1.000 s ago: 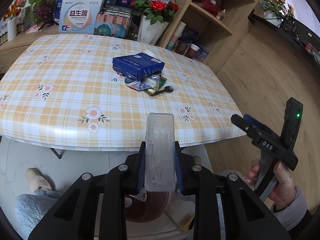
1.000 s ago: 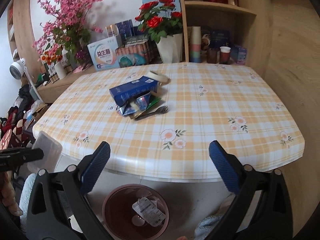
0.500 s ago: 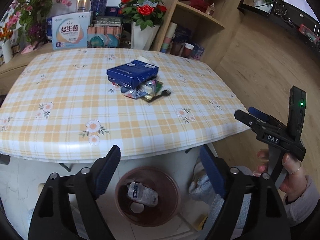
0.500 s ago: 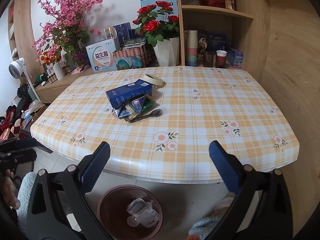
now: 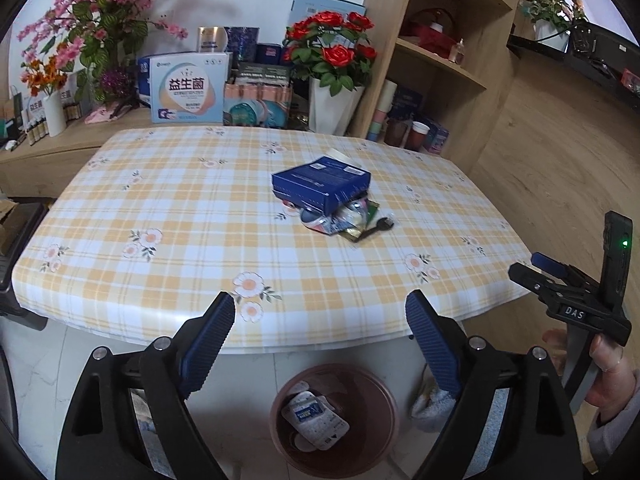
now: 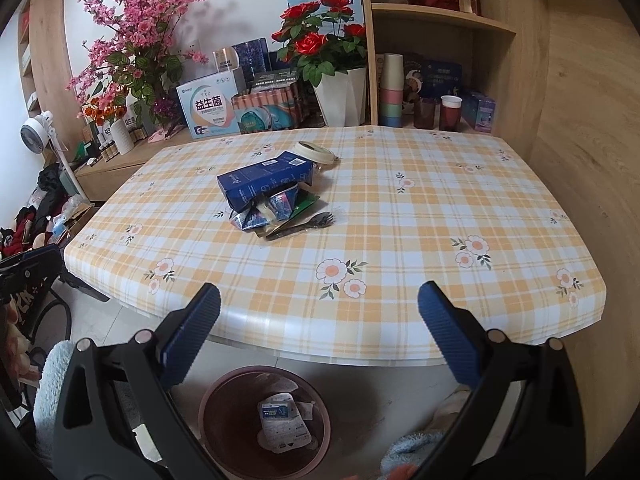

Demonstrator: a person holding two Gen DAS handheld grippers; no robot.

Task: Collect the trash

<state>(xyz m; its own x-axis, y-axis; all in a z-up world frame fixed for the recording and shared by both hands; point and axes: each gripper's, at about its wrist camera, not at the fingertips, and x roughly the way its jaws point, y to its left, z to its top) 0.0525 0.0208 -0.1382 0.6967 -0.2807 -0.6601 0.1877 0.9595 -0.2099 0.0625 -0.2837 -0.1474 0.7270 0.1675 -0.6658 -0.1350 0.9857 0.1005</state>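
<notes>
Left claw (image 5: pixel 320 312): jaws just opened wide, nothing between them; above the bin.
Bin (image 5: pixel 384 396): on the floor below the surface edge, holding discarded packets.
Surface (image 6: pixel 440 216): blue box (image 6: pixel 264 180) on wrappers (image 6: pixel 272 210), black fork (image 6: pixel 304 226) beside.
Right claw (image 6: pixel 319 306): jaws apart, empty.

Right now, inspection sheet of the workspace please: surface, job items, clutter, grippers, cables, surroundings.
Surface: plaid floral tablecloth, mostly bare.
Job's things: blue box on crumpled wrappers, black fork beside them; bin on the floor by the table edge, holding a clear blister pack.
Clutter: tape roll behind the box.
Grippers: left hand-held gripper jaws just opened, nothing between; right hand-held gripper open, nothing between.
Cables: nothing seen.
Surroundings: red roses, wooden shelf, stacked cups.
</notes>
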